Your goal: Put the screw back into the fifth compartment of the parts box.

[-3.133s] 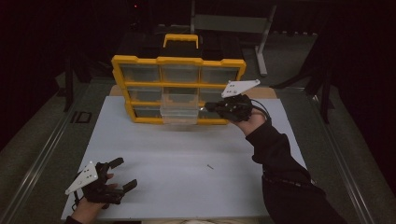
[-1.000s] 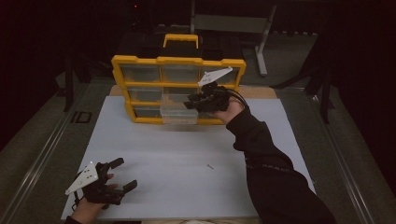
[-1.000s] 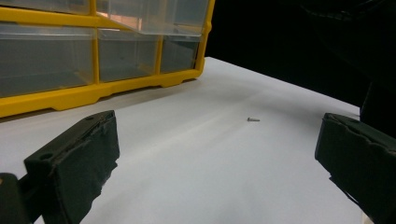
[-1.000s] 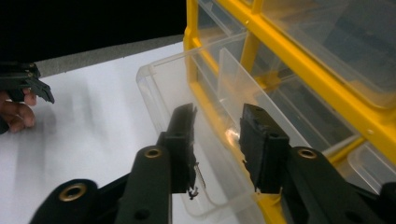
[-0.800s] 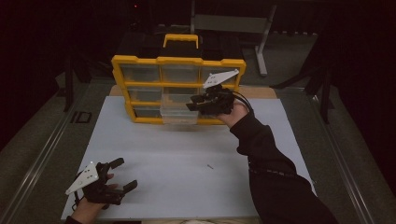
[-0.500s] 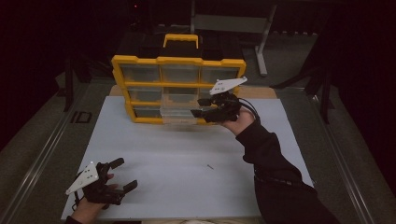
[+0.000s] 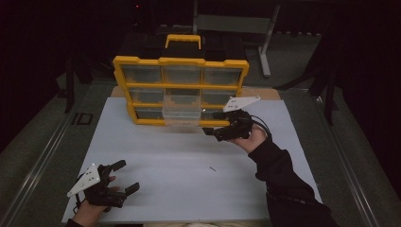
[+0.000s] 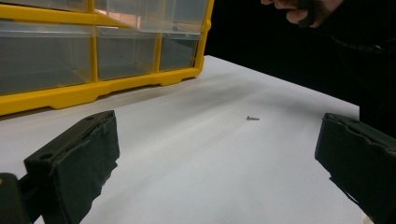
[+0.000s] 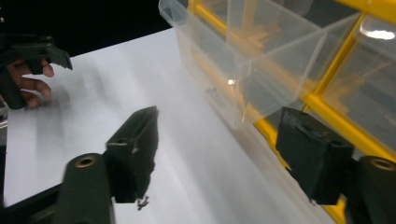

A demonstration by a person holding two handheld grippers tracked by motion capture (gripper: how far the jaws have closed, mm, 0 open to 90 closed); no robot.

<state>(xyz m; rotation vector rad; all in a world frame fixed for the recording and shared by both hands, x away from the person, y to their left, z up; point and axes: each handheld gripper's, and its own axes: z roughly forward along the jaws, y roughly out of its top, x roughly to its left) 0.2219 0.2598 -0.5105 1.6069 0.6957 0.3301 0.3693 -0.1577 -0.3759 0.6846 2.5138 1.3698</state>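
Note:
A yellow organizer (image 7: 179, 87) with clear drawers stands at the far side of the white sheet (image 7: 165, 156). Its lower middle drawer (image 7: 181, 116) is pulled out toward me; in the right gripper view this clear drawer (image 9: 233, 70) juts out just beyond the jaws. My right gripper (image 7: 211, 133) hangs off the organizer's front right, tips pointing left. Its jaws have just been opening and stand open with nothing between them (image 9: 219, 126). A small screw (image 7: 213, 169) lies alone on the sheet. My left gripper (image 7: 127, 175) rests open at the near left, facing the screw (image 8: 252, 118).
A metal rail (image 7: 42, 161) runs along the table's left side. A grey stand (image 7: 265, 47) rises in the dark behind the organizer. The organizer's black and yellow carry handle (image 7: 183, 40) sticks up at the back.
My right gripper has drawn back from the pulled-out drawer, moving right and toward me, and its jaws have widened. The left gripper has kept still.

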